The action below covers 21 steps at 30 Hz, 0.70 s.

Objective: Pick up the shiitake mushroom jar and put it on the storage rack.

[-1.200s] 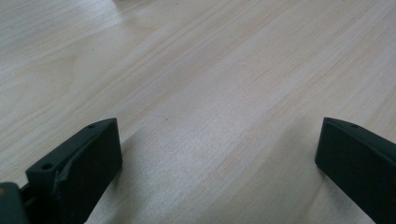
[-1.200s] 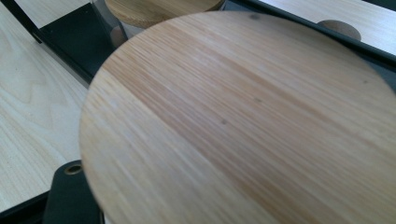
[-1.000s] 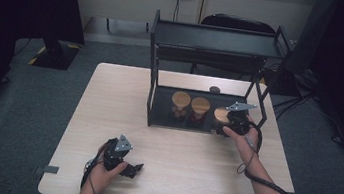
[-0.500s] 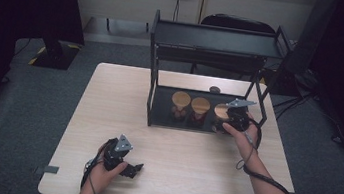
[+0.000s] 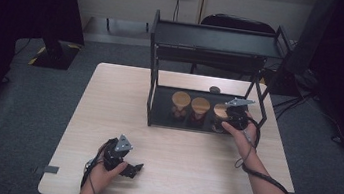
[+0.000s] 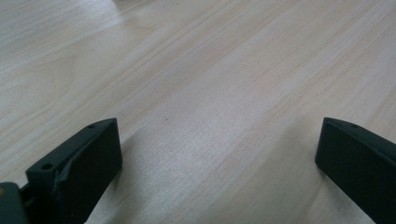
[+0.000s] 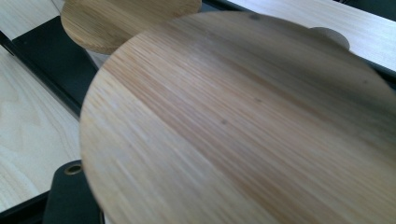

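Little has changed since the earlier frames: the right gripper (image 5: 234,116) has edged slightly along the front of the lower shelf, and the left gripper (image 5: 124,160) has stayed put on the pale wooden bench (image 5: 108,104).

The right gripper's jaws are at their tightest and appear clamped on the rightmost of three glass jars with round bamboo lids (image 5: 220,112). This jar stands on the bottom tray of the black metal two-tier rack (image 5: 218,37), just beside the middle jar (image 5: 200,107). In the right gripper view the held jar's lid (image 7: 243,126) sits very close to the camera, with the neighbouring lid (image 7: 126,21) behind it.

The left gripper rests on the bench with its jaws wide apart and nothing between them.

Likely faults from this point:
- Lifting too high inside the rack could strike the lid against the upper shelf.
- Drawing the jar out sideways could knock the middle jar, since the two stand close together.
- A smooth glass wall may slip in the jaws if the jar is tilted.
- The trailing cable could snag on the rack's front post.
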### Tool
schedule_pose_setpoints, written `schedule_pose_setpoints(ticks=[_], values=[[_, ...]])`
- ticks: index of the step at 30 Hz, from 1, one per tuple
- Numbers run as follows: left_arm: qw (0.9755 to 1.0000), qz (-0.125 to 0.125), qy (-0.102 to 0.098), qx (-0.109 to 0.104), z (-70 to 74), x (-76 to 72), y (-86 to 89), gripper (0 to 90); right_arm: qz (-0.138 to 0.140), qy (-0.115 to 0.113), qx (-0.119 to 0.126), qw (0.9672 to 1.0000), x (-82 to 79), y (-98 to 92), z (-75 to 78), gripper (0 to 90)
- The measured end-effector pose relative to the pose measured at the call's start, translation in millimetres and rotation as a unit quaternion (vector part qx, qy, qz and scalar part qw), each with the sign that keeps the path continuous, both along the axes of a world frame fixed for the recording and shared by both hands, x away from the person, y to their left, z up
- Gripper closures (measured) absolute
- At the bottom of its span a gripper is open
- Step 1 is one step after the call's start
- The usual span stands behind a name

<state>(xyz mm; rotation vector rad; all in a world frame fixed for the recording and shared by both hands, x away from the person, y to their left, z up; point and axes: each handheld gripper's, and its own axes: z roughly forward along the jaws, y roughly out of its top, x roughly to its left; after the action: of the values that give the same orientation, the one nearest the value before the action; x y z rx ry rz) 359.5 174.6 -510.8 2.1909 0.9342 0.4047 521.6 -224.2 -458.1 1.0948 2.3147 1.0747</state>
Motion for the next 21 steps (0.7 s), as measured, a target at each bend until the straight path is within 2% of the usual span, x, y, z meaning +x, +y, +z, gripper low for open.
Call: schedule_pose_setpoints(ticks=[21], values=[[1.0,0.0,0.0,0.0,0.0,0.0,0.0,0.2,-0.007,0.003,-0.005,1.0,8.3,-1.4,-5.6,25.5]])
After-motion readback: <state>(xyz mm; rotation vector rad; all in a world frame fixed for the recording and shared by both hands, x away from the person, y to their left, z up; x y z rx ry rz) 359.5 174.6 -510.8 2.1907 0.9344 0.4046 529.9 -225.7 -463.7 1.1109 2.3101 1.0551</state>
